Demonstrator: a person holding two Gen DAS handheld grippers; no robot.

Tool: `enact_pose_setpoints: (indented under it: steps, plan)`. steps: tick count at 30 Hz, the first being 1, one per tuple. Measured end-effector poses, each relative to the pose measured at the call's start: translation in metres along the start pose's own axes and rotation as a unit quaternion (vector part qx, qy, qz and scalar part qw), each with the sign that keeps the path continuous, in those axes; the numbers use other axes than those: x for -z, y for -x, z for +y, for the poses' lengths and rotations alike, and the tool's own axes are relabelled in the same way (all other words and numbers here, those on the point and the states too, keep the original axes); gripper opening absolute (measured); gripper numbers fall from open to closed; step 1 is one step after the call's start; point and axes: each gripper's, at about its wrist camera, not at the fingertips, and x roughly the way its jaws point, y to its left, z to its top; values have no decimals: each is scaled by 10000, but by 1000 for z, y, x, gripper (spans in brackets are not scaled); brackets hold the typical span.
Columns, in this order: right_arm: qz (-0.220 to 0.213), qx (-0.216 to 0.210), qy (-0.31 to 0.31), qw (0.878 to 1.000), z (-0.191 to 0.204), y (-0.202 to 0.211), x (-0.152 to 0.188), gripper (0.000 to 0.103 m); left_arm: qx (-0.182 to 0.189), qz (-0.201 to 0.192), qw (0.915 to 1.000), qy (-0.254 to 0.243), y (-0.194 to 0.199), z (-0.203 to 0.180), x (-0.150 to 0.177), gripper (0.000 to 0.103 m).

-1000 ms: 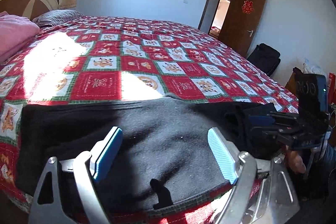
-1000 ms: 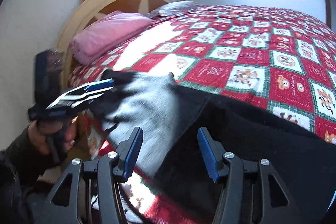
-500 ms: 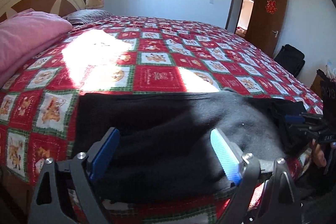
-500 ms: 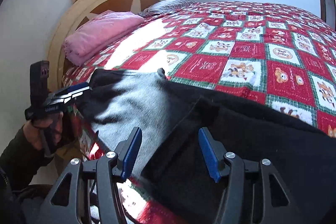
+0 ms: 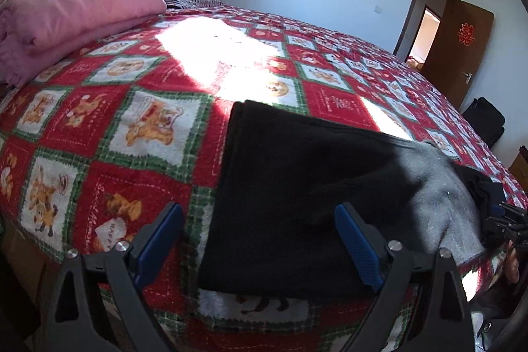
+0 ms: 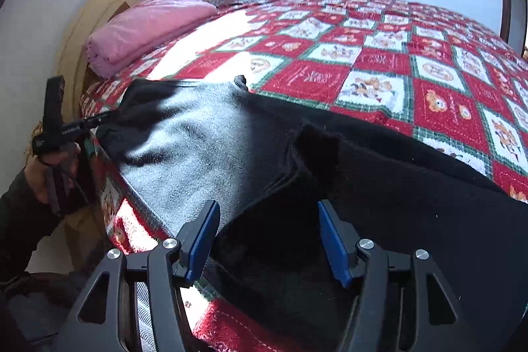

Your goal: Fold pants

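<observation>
While both grippers hover at the bed's near edge, the left gripper [image 5: 260,240] and right gripper [image 6: 267,240] show blue fingers spread wide, gripping nothing. Between them, across the lower middle of each frame, lie the black pants [image 5: 290,187] on the red quilt [image 5: 138,121], grey lining turned up at one fold. The step looks like choosing the next fold; it calls for pinching an edge. Only the right view shows the hand [image 6: 43,167]; only the left shows the door [image 5: 458,55]. A pink blanket [image 5: 72,9] sits upper left.
</observation>
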Motion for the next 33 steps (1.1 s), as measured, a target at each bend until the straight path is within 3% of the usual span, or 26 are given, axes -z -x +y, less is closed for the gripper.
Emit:
enact_pose_setpoints:
  steps: [4, 8, 12, 15, 20, 28, 33]
  plan:
    - [-413, 38, -30, 9991, 3, 16, -1, 62, 188, -64, 9995, 253, -1, 10, 3, 85]
    - [-631, 112, -190, 9978, -2, 23, -3, 62, 354, -141, 9982, 461, 2, 17, 1, 66]
    - [-590, 157, -441, 9972, -10, 20, -2, 62, 343, -108, 9985, 419, 0, 11, 3, 65]
    - [-518, 149, -546, 9971, -13, 16, 0, 62, 86, -28, 9997, 210, -7, 4, 5, 68]
    - [-529, 197, -512, 9971, -9, 16, 2, 62, 105, 17, 9999, 102, -9, 5, 7, 68]
    - [-632, 279, -513, 9963, -8, 21, 2, 62, 24, 16, 9999, -144, 4, -6, 0, 32]
    - [-604, 311, -585, 9960, -10, 19, 4, 62, -51, 49, 9990, -440, 5, -18, -3, 27]
